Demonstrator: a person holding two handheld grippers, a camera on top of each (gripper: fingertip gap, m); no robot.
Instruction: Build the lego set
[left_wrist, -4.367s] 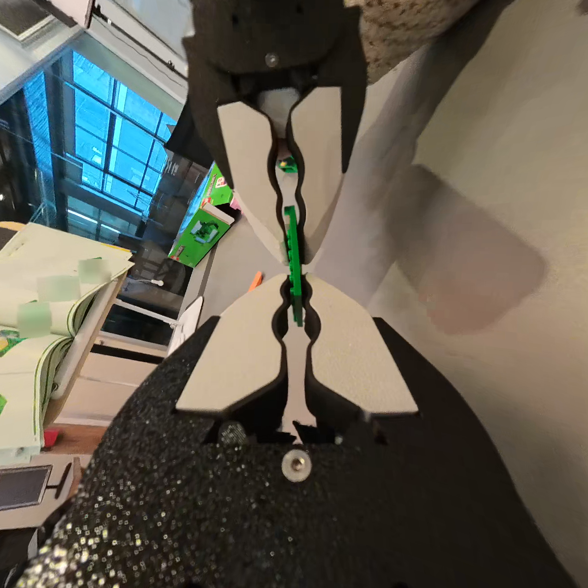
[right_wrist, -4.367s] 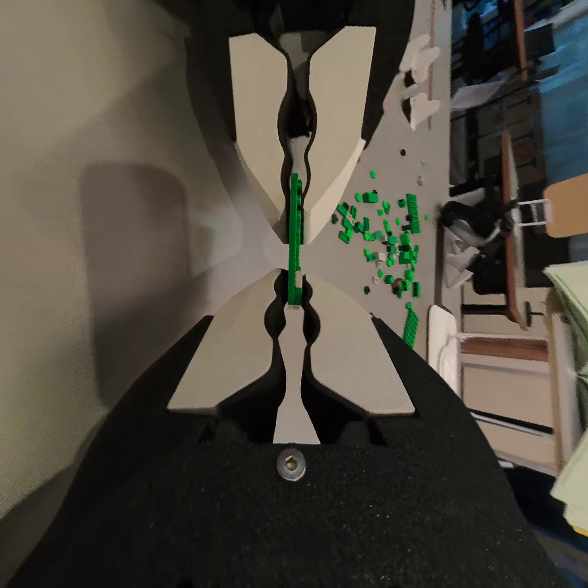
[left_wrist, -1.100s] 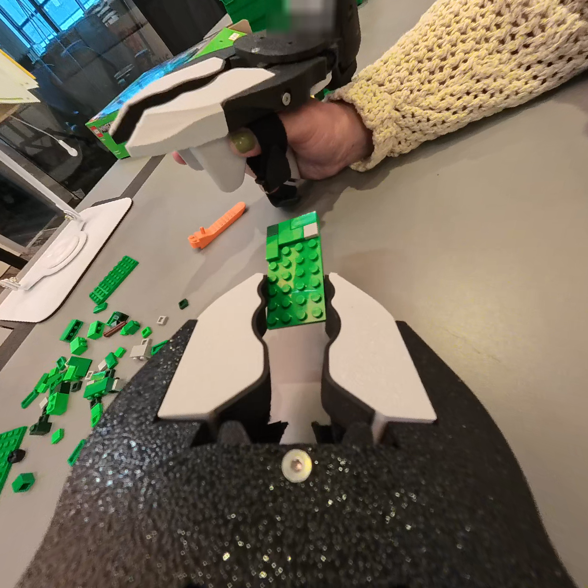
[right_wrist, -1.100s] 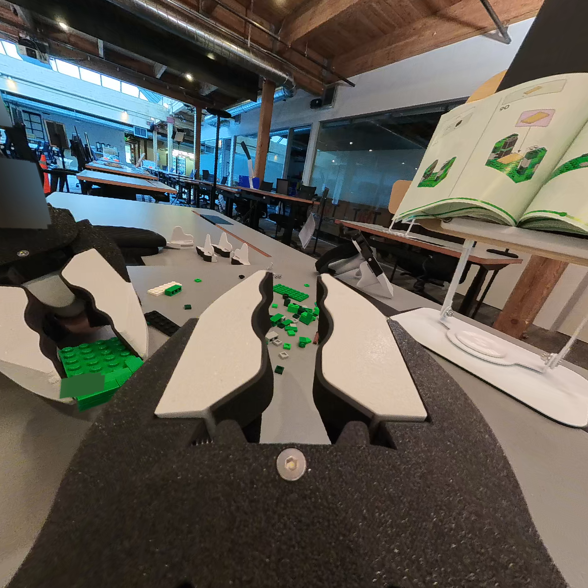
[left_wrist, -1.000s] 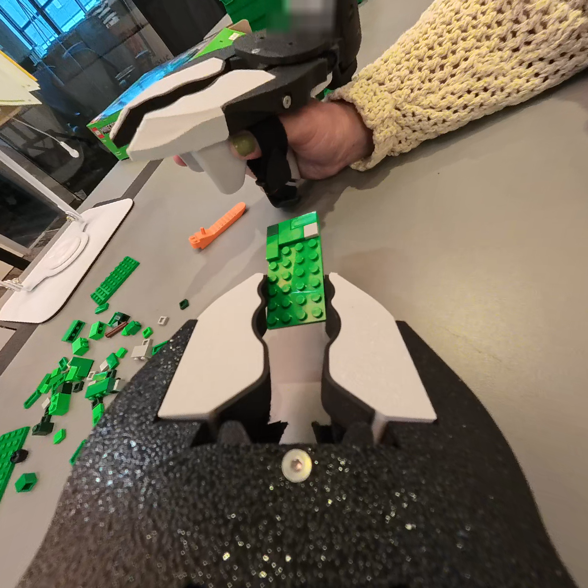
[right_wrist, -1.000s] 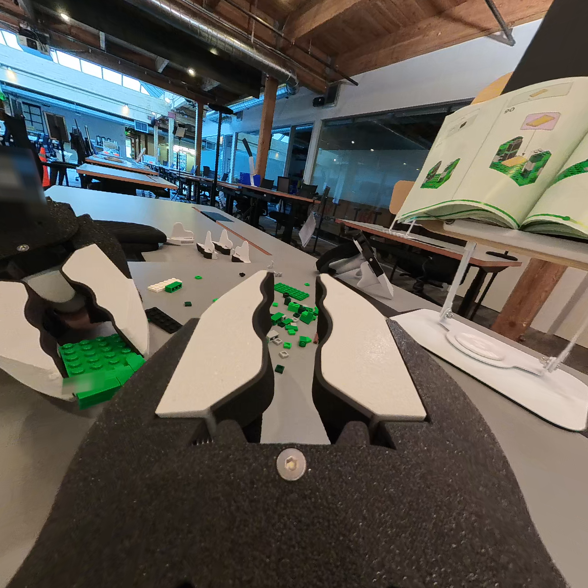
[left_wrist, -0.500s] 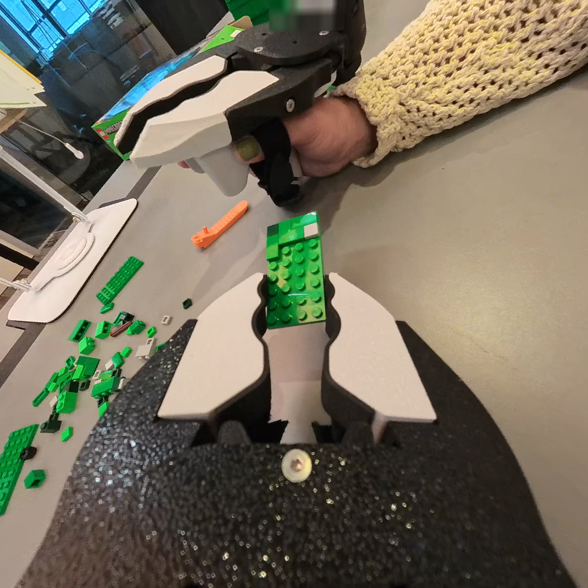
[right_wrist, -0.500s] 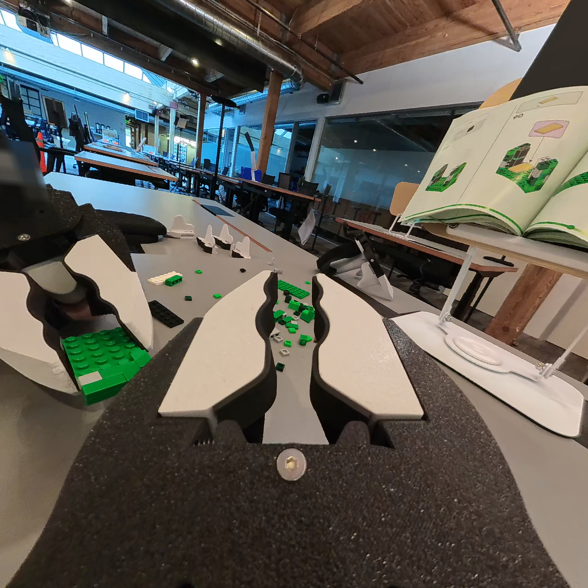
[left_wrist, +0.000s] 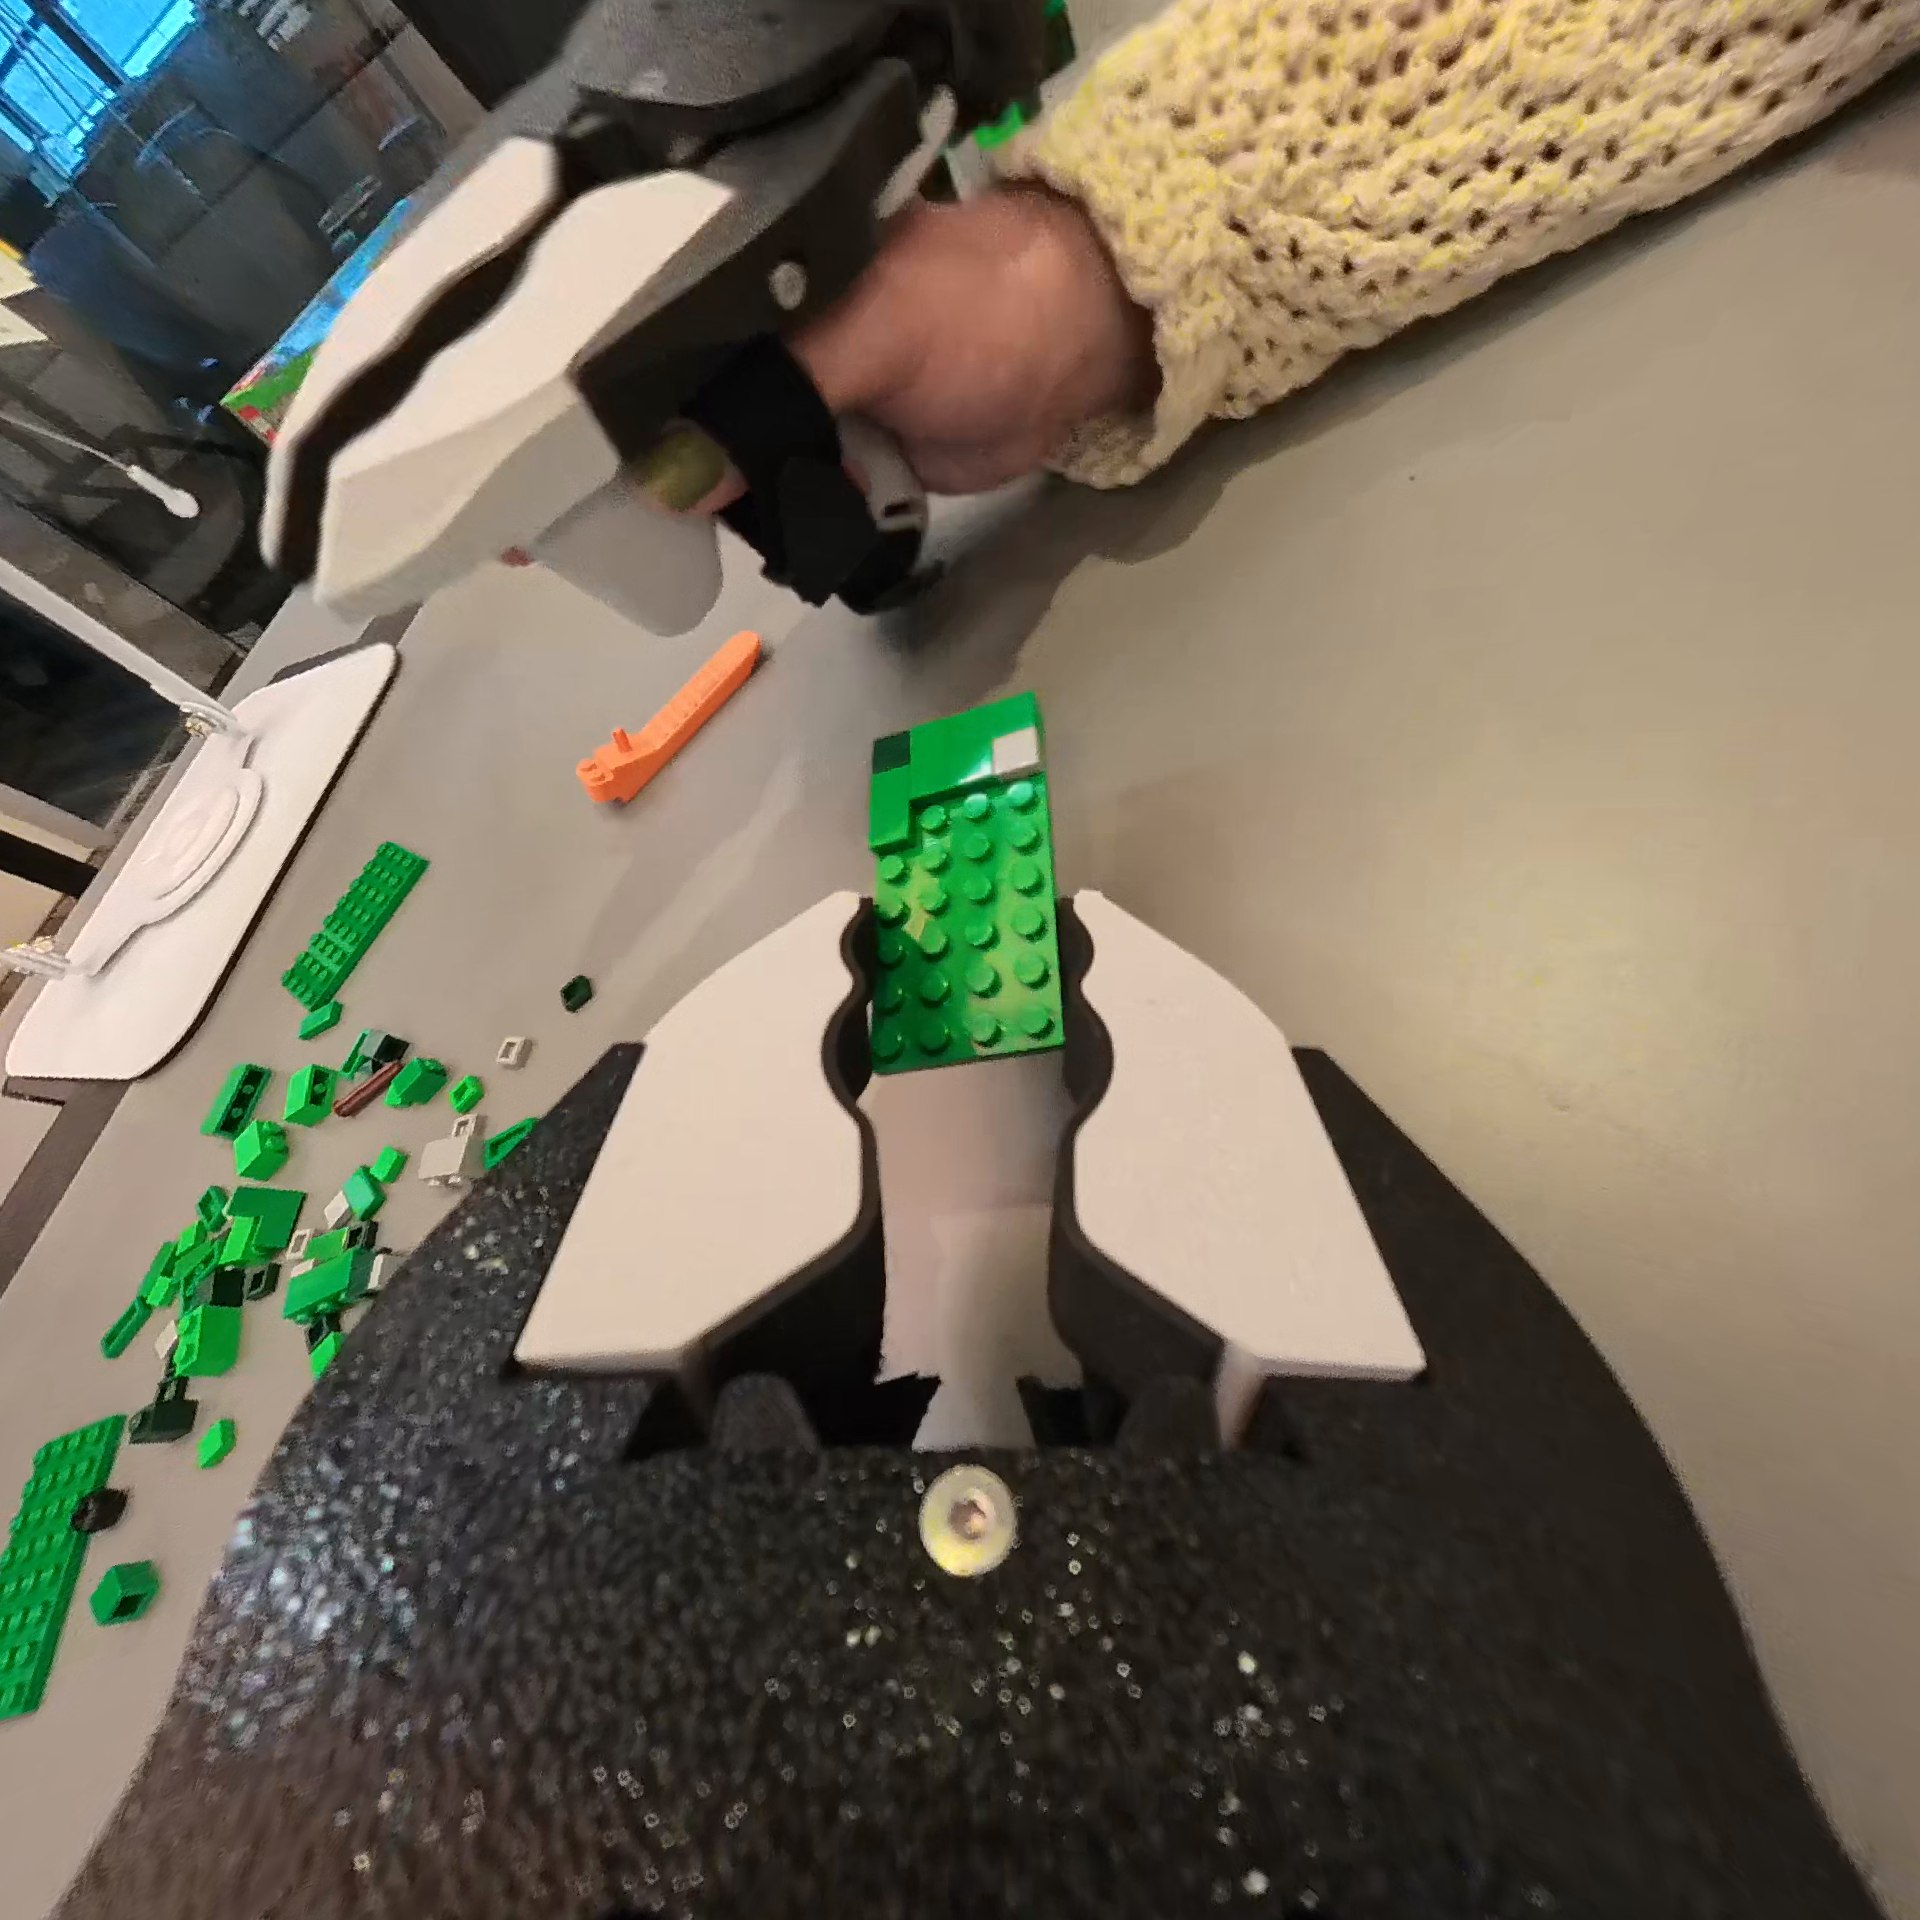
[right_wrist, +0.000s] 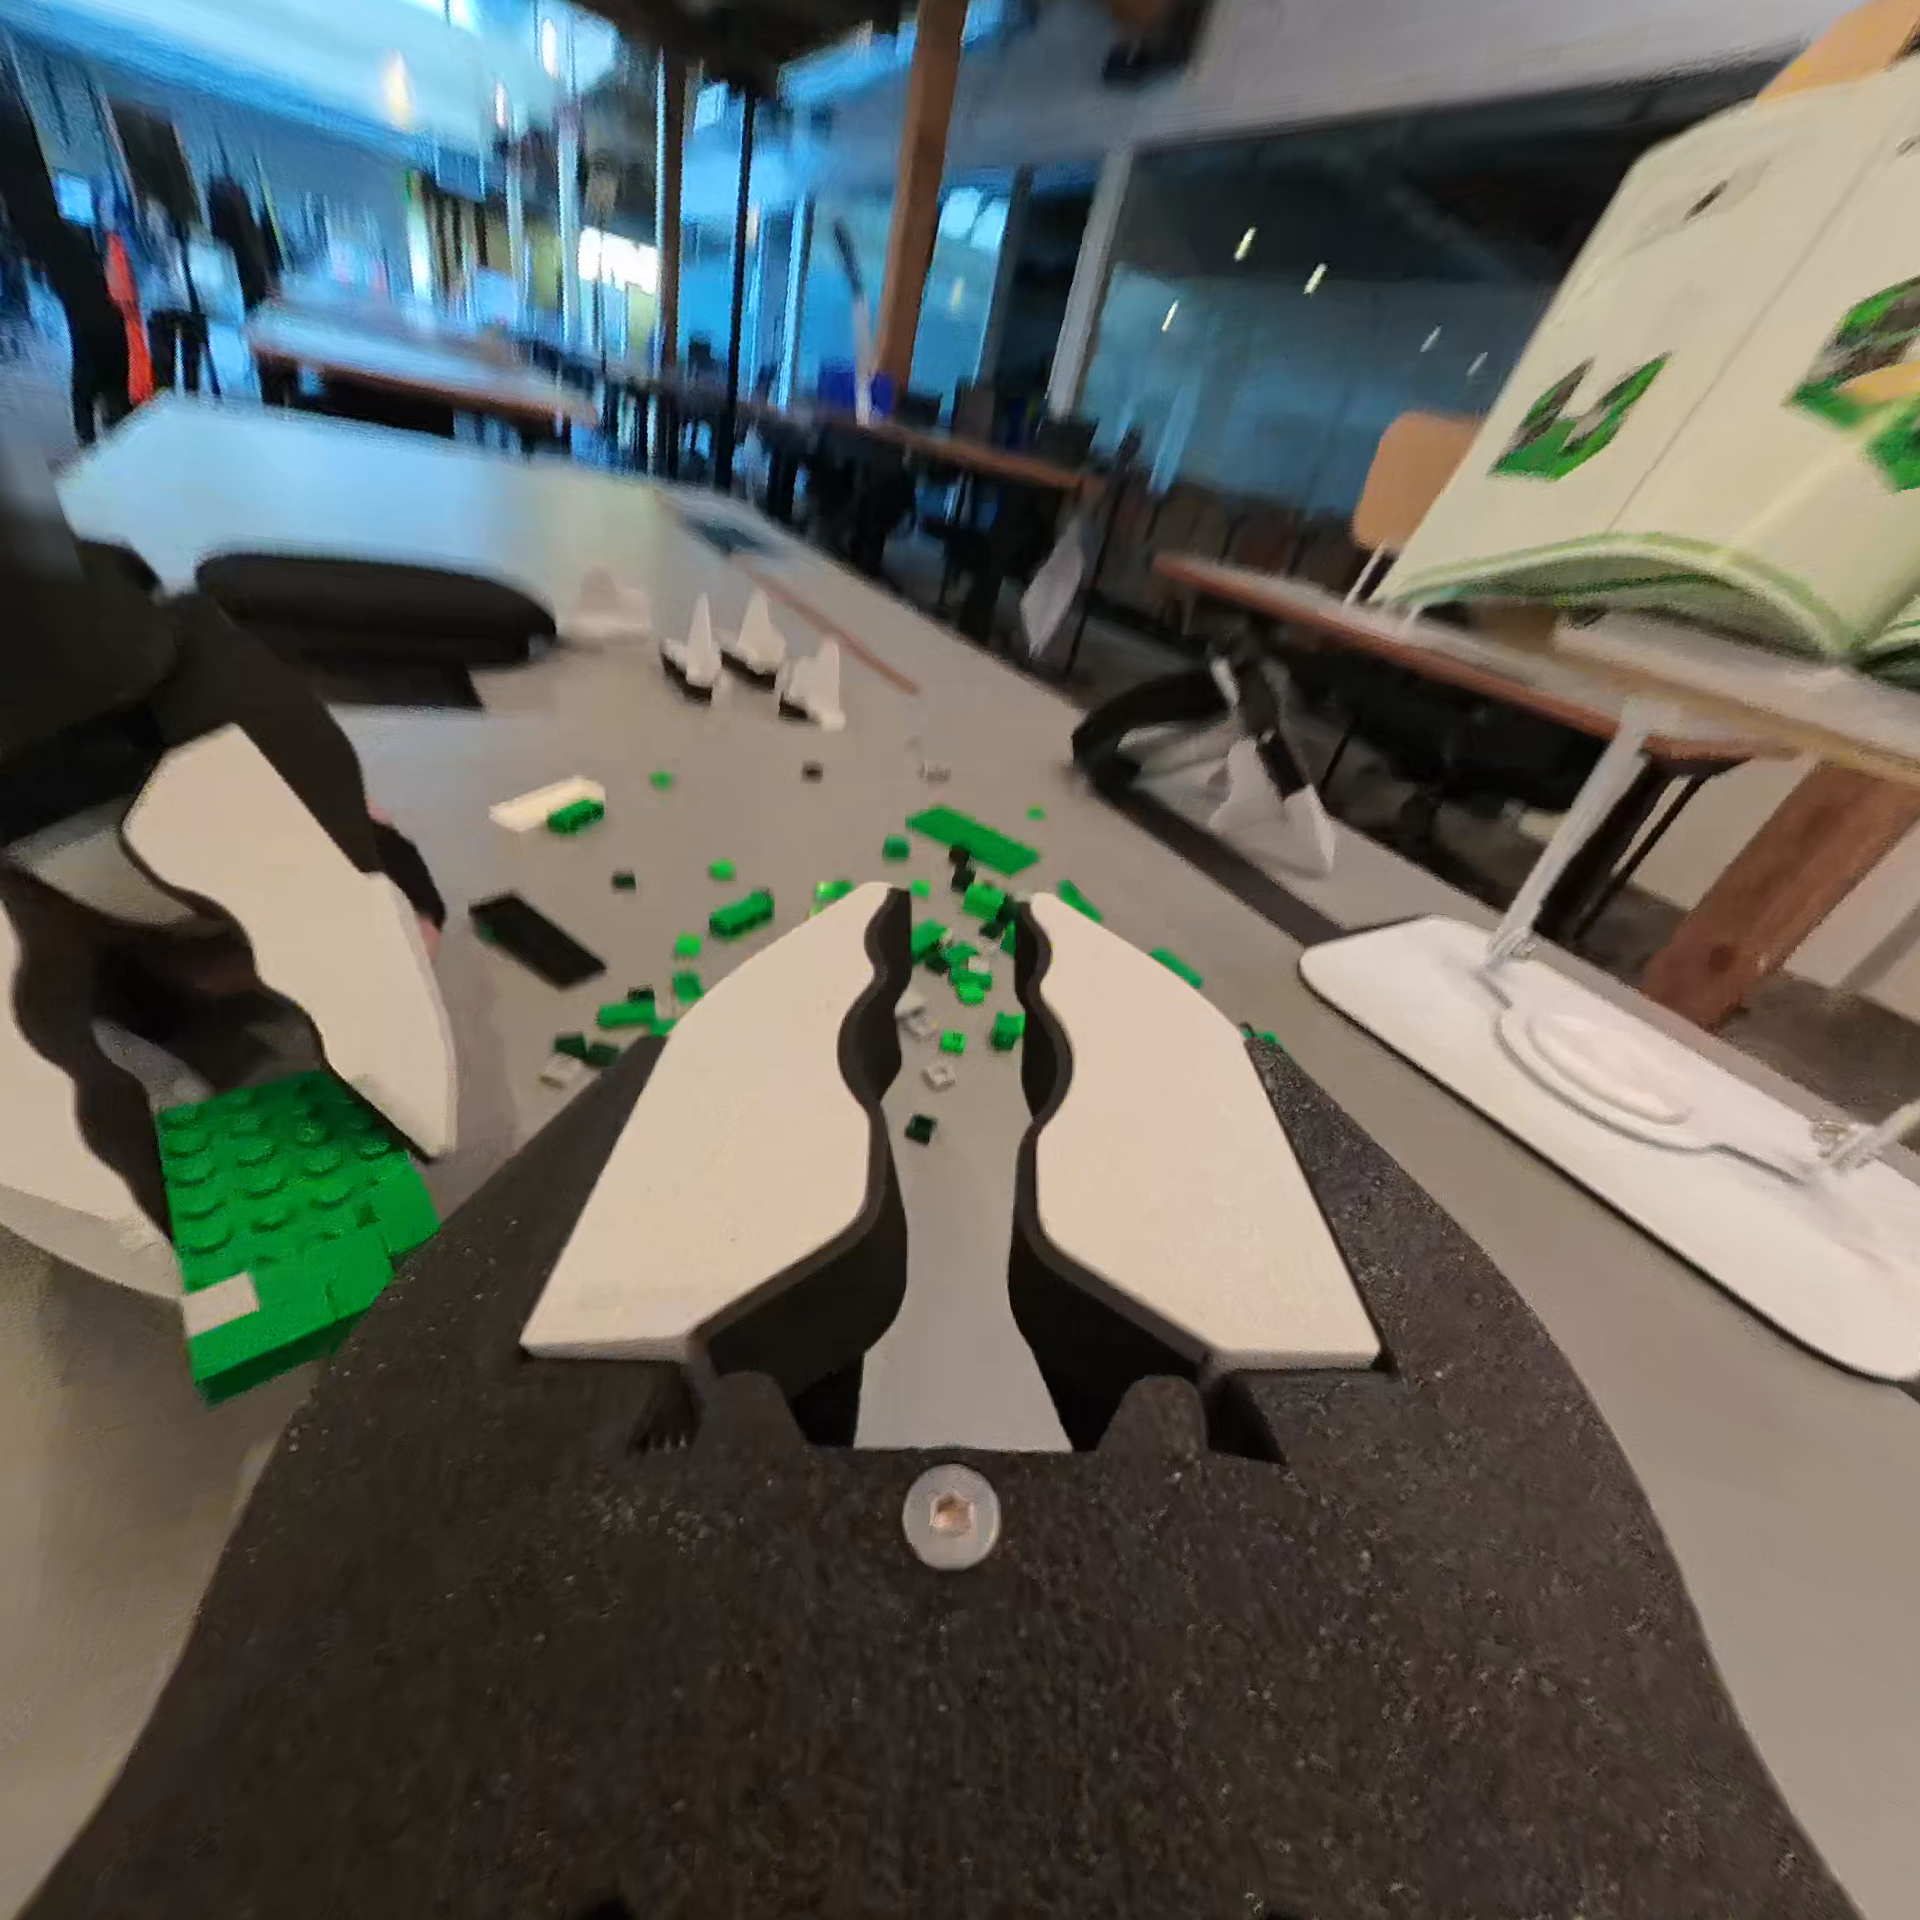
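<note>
At the centre of the left wrist view, your left gripper (left_wrist: 966, 987) is clenched on the near end of a green studded plate (left_wrist: 966, 914), which carries a few smooth tiles at its far end and lies low over the grey table (left_wrist: 1507, 831). Your right gripper (right_wrist: 961, 925), jaws narrowly parted and empty, points at the loose green bricks (right_wrist: 935, 956) mid-frame. You appear to be between placements, fetching the next piece. Next, pick one small brick cleanly from that scatter. Farther off, upper right, the open instruction booklet (right_wrist: 1662, 416) rests on its stand.
</note>
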